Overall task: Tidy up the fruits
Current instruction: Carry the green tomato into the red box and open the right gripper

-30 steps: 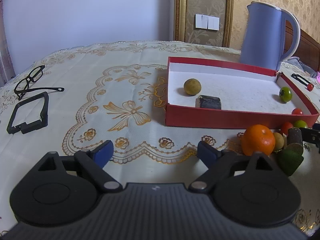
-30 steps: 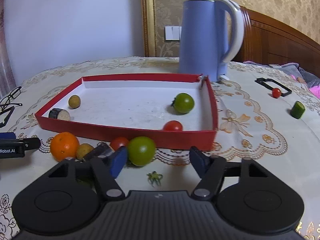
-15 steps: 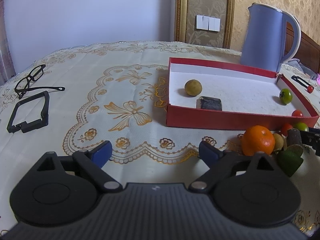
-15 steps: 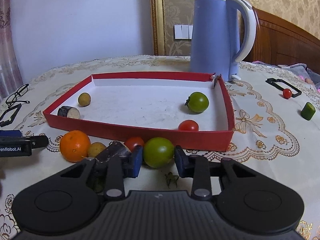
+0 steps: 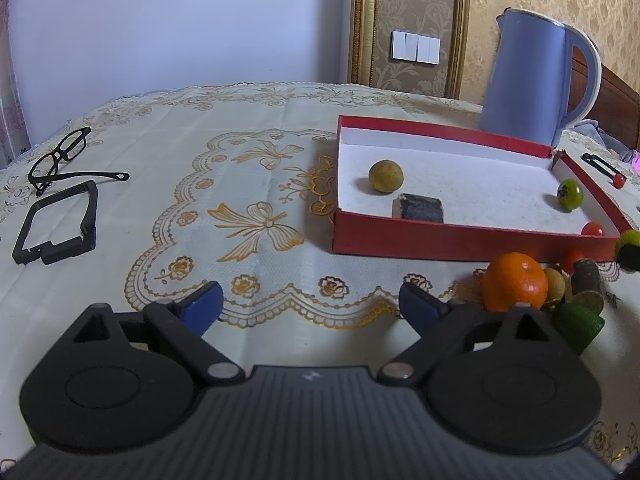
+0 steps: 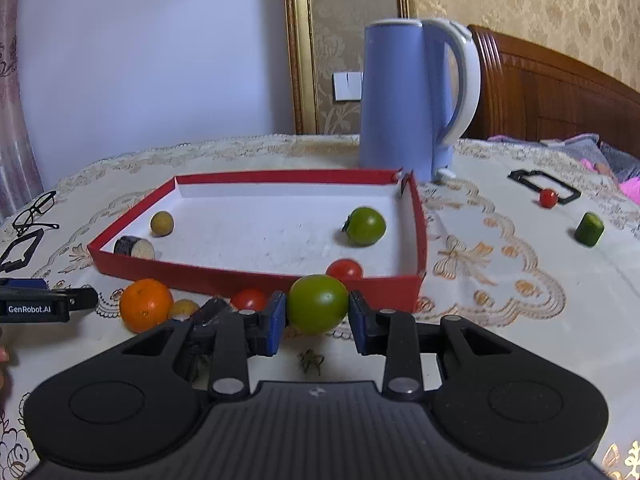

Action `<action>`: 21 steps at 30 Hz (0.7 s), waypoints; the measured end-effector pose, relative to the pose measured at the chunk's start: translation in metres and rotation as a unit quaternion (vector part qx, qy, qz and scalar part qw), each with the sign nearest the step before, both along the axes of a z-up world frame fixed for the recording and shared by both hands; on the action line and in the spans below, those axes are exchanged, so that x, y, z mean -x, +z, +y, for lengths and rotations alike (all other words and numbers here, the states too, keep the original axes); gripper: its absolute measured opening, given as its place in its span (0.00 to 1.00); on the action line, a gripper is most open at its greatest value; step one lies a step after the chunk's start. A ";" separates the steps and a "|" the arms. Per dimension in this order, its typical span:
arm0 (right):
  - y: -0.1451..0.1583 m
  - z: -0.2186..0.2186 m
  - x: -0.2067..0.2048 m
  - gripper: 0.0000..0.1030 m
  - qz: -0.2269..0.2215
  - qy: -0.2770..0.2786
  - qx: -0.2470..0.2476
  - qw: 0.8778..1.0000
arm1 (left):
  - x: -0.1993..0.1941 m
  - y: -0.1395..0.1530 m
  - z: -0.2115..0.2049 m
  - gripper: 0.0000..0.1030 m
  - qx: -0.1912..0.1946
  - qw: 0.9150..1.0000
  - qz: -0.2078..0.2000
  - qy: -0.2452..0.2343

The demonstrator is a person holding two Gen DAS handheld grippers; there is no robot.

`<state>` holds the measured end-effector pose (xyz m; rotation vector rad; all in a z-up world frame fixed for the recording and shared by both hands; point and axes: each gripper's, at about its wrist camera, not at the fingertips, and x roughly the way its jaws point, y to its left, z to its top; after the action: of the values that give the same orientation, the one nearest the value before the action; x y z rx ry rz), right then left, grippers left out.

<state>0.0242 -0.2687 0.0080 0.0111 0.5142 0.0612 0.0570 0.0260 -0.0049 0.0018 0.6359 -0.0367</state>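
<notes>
The right gripper is clenched on a green tomato, both blue pads pressed against its sides, and holds it just in front of the near wall of the red tray. The left gripper is released, its jaws wide apart with only bare tablecloth between them. On the bench outside the tray, close to its near wall, a cluster of fruit lies together: an orange, a small yellowish fruit touching it, a dark chunk and a red tomato. Inside the tray are a yellowish round fruit and a dark-skinned slice near the left end, another green tomato by the right wall, and a red tomato against the near wall. A blue kettle stands behind the tray's far right corner. Well off to the right lie a green cucumber piece and a small red tomato beside a black frame. Glasses and a second black frame lie at the far left.
</notes>
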 end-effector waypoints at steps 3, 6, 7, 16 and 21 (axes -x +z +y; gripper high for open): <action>0.004 -0.001 -0.002 0.31 -0.008 -0.003 0.001 1.000 | 0.000 0.000 0.000 0.92 0.000 1.000 0.000 0.000; 0.007 0.001 -0.009 0.31 -0.015 0.001 0.006 1.000 | 0.000 0.000 0.000 0.92 0.000 1.000 0.000 0.000; 0.009 0.003 -0.013 0.31 -0.019 0.003 0.008 1.000 | 0.000 0.000 0.000 0.92 0.000 1.000 0.000 0.000; 0.015 0.020 -0.069 0.31 -0.020 0.010 0.036 0.999 | 0.000 0.000 0.000 0.93 0.001 1.000 0.000 0.000; 0.003 0.026 -0.110 0.31 0.012 0.006 0.045 0.999 | 0.000 0.000 0.000 0.93 0.000 1.000 0.000 0.000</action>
<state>0.1340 -0.2428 0.0109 -0.0785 0.5408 0.0496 0.0569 0.0260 -0.0047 0.0010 0.6360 -0.0369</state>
